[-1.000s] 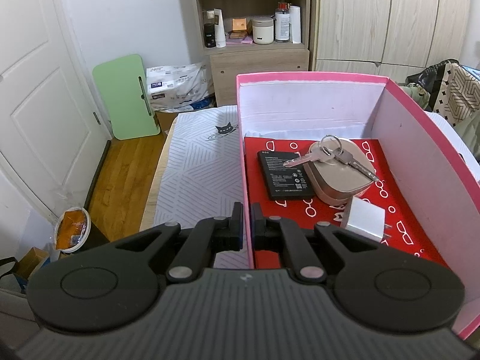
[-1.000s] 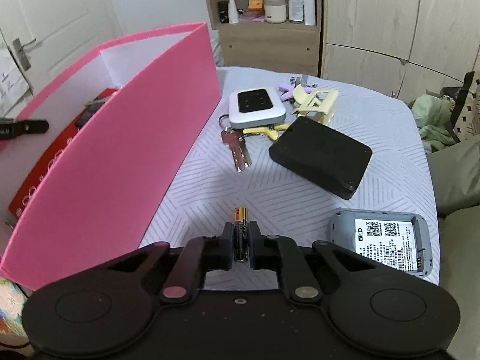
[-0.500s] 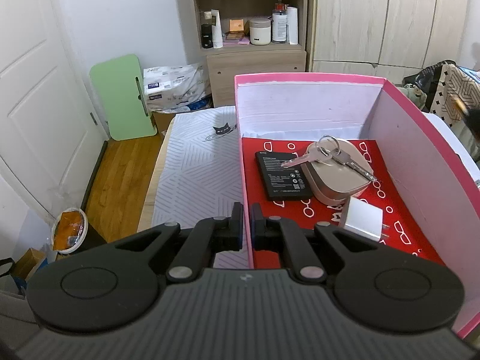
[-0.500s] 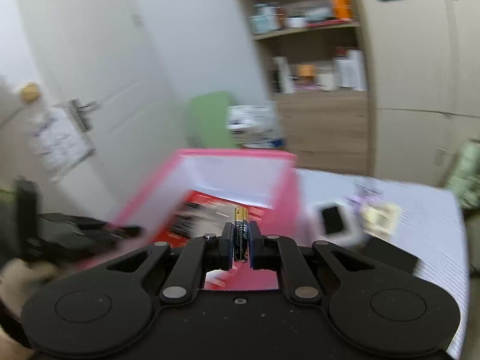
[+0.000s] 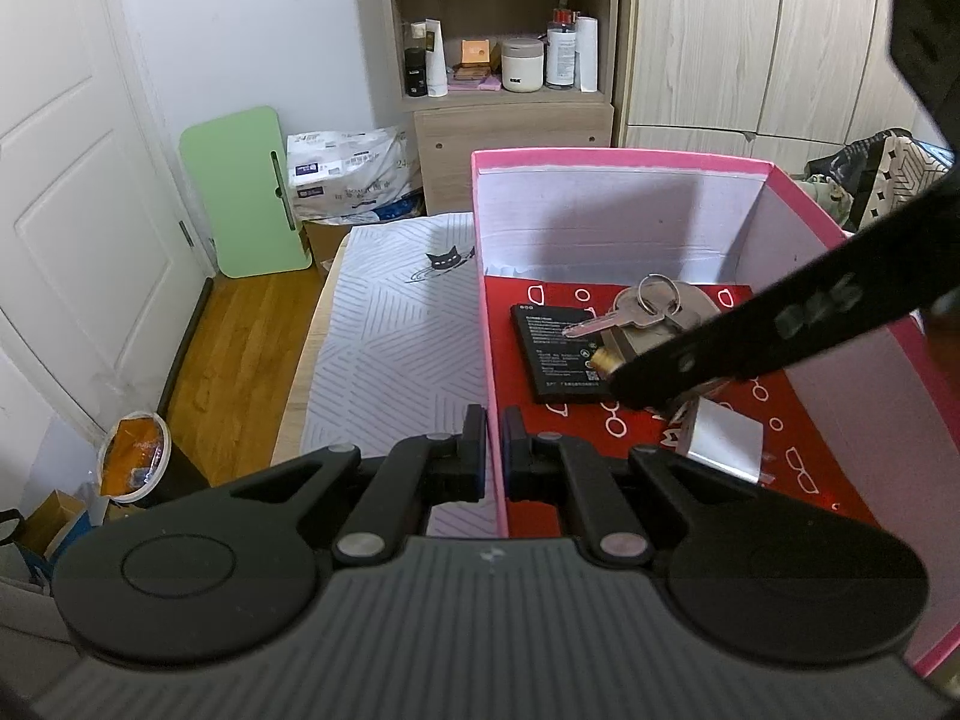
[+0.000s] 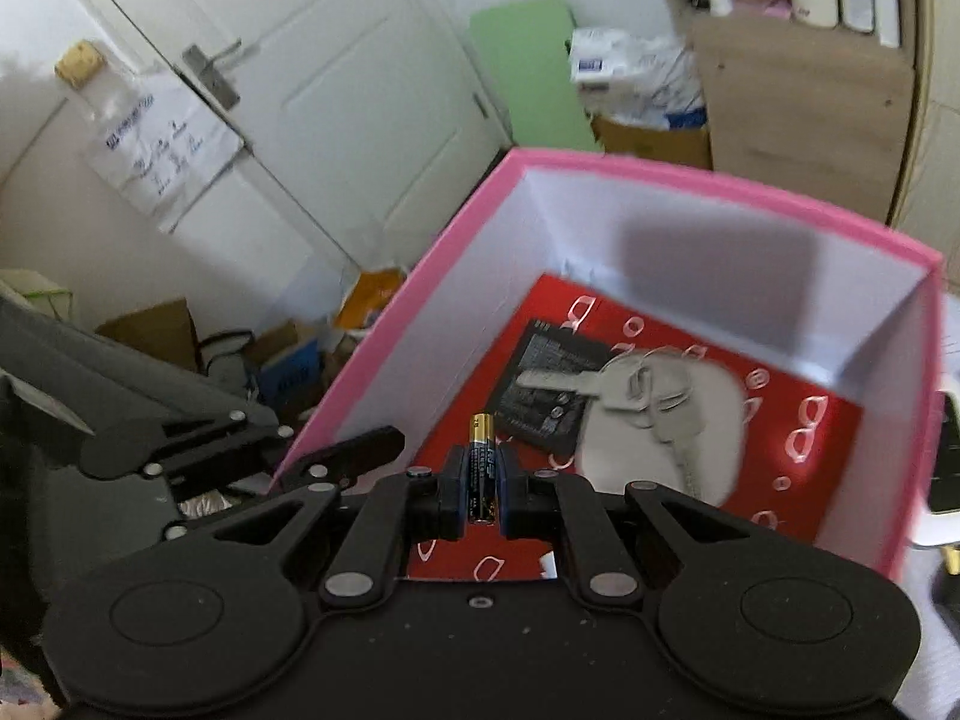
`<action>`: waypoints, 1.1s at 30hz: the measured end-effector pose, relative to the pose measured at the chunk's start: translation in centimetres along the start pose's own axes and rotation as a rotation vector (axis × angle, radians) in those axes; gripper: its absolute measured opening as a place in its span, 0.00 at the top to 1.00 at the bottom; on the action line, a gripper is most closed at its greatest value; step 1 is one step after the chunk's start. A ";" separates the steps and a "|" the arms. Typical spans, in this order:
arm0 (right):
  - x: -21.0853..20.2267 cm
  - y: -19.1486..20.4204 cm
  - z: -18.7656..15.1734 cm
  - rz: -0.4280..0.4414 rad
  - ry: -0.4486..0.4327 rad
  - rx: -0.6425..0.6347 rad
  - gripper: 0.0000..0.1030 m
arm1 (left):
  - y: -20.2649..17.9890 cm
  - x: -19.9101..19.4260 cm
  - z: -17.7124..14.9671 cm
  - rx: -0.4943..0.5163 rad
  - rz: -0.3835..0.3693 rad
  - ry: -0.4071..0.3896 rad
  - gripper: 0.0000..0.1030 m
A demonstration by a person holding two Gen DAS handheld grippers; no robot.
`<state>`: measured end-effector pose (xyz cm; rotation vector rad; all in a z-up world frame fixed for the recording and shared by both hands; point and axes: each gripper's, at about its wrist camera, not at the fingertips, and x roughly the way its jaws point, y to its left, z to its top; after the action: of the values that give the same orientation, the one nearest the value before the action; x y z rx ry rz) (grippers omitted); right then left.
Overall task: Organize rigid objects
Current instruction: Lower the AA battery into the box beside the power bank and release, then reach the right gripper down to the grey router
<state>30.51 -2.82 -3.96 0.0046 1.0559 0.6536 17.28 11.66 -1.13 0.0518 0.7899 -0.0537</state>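
Note:
A pink box [image 5: 618, 157] with a red patterned floor stands on the table. My left gripper [image 5: 492, 457] is shut on the box's near left wall, one finger [image 6: 360, 447] inside and one outside. My right gripper [image 6: 480, 483] is shut on a black and gold AA battery [image 6: 481, 468] and hangs over the box's inside. In the left wrist view it reaches in from the right, the battery's gold tip [image 5: 603, 357] showing. On the floor lie a flat black battery [image 5: 558, 354], keys [image 5: 636, 313] on a beige oval case [image 5: 666, 333], and a white charger [image 5: 723, 441].
The table's patterned cloth [image 5: 396, 348] runs left of the box to a wooden edge. Beyond stand a green board [image 5: 249, 192], a shelf unit [image 5: 510, 90] and wardrobe doors [image 5: 750, 42]. A white door [image 6: 288, 96] and floor clutter lie to the left.
My right gripper has carried the AA battery up from the table right of the box, swung left and come over the box's inside. The left gripper kept still on the wall.

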 end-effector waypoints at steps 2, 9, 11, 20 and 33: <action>0.7 0.6 -0.3 -0.024 0.018 -0.025 0.89 | -0.1 0.0 0.0 0.003 0.004 0.000 0.96; 1.2 1.5 -0.2 -0.094 0.025 -0.092 0.84 | -0.2 -0.1 -0.1 0.002 0.003 -0.004 0.96; 0.1 1.6 -0.2 -0.076 -0.012 -0.104 0.84 | -0.2 -0.1 -0.1 0.005 0.004 -0.004 0.96; -8.0 0.9 -1.9 -0.058 -0.206 -0.071 0.77 | -0.2 0.0 0.0 0.002 0.001 -0.004 0.95; -15.9 -3.5 -6.4 -0.140 -0.303 0.013 0.68 | -0.3 0.2 0.1 0.003 0.001 0.003 0.95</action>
<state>21.94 -15.56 4.43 0.0391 0.7607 0.5004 17.49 11.32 -1.18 0.0548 0.7926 -0.0534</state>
